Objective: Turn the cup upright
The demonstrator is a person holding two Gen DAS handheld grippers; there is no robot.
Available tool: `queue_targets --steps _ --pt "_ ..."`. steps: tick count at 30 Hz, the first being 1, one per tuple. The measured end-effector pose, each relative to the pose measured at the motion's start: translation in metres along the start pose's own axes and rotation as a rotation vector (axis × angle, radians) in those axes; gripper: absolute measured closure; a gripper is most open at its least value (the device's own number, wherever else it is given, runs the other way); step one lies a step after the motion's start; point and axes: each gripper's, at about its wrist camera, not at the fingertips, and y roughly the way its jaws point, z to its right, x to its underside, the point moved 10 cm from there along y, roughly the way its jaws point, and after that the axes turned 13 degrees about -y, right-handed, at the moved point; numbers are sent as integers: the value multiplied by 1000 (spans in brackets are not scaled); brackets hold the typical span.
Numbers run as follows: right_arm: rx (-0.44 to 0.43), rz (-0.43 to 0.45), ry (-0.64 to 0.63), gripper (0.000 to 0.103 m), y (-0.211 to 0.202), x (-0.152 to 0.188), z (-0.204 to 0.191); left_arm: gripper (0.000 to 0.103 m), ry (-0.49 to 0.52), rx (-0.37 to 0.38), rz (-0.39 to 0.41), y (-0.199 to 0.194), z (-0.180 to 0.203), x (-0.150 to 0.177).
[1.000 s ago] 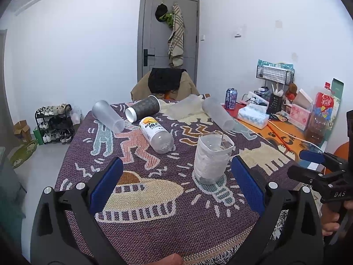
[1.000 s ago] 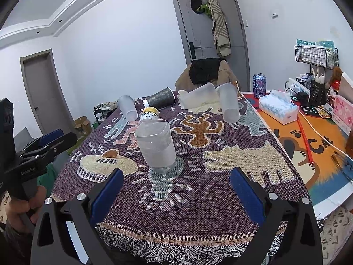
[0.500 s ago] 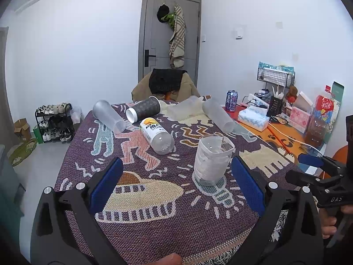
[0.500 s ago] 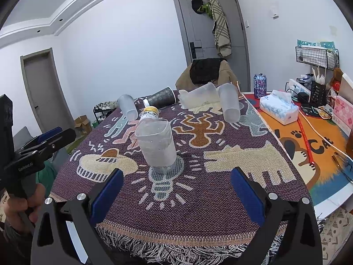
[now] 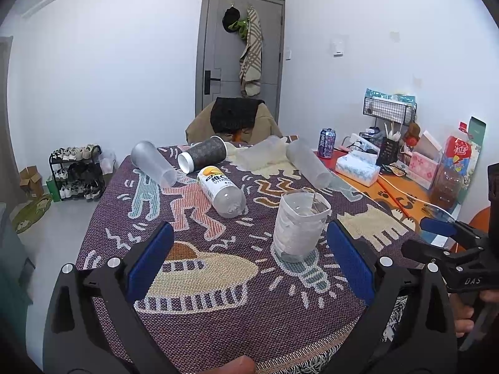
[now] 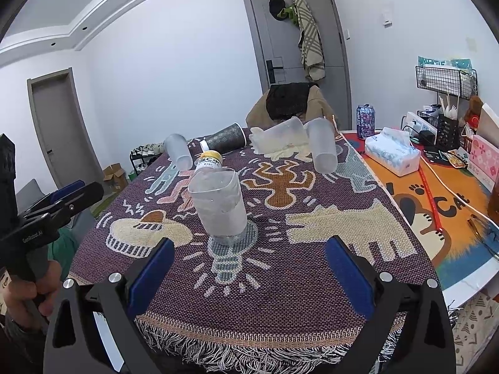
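A clear plastic cup (image 5: 297, 224) stands upright on the patterned cloth (image 5: 199, 280), also in the right wrist view (image 6: 220, 207). Several cups lie on their sides at the far end: a frosted one at left (image 5: 152, 163), a dark paper cup (image 5: 204, 157), a clear one (image 5: 262, 155) and a frosted one at right (image 5: 308, 163). My left gripper (image 5: 248, 263) is open and empty, near the table's front edge. My right gripper (image 6: 246, 272) is open and empty, short of the upright cup.
A plastic bottle (image 5: 221, 191) lies on its side mid-table. A tissue box (image 6: 391, 154), a can (image 6: 365, 121), a wire rack and boxes crowd the orange mat (image 6: 436, 205) at right. A chair (image 5: 234, 121) stands behind the table.
Both grippers have drawn back a little from the upright cup. Nothing on the table has moved.
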Motion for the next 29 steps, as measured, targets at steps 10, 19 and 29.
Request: queue_targets --steps 10,19,29 --pt "0 0 2 8 -1 0 1 6 1 1 1 -1 0 1" --pt "-4 -23 22 8 9 7 4 6 37 4 43 -10 8 -3" --pt "-64 -65 29 8 29 15 -9 6 -46 -37 5 1 -22 -2"
